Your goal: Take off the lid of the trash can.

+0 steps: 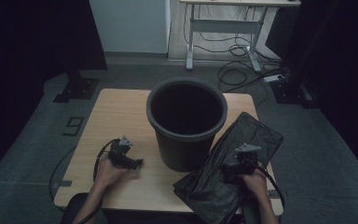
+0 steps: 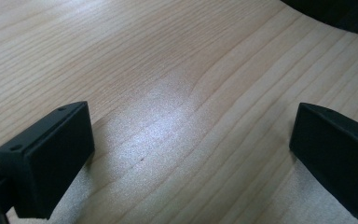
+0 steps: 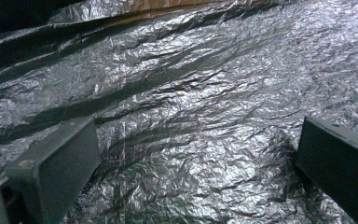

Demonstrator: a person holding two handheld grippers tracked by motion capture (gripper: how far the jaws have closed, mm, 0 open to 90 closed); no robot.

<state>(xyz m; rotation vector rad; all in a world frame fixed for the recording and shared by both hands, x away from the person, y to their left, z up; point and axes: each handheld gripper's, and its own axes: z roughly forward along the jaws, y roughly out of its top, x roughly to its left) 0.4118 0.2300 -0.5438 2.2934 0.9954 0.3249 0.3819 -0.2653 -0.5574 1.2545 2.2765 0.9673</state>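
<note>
On the near right of the wooden table (image 1: 121, 112), the right gripper (image 1: 235, 163) is hovering with its jaws spread wide over a crumpled black bin bag (image 1: 247, 140), gripping nothing. Left of the dark bin (image 1: 186, 123), the left gripper (image 1: 129, 163) is resting wide open and empty above bare wood.

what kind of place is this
Probably a lab or office set up for recording: a small wooden table on grey carpet, dark curtains at the sides, a desk behind with loose cables and a power strip on the floor.
</note>
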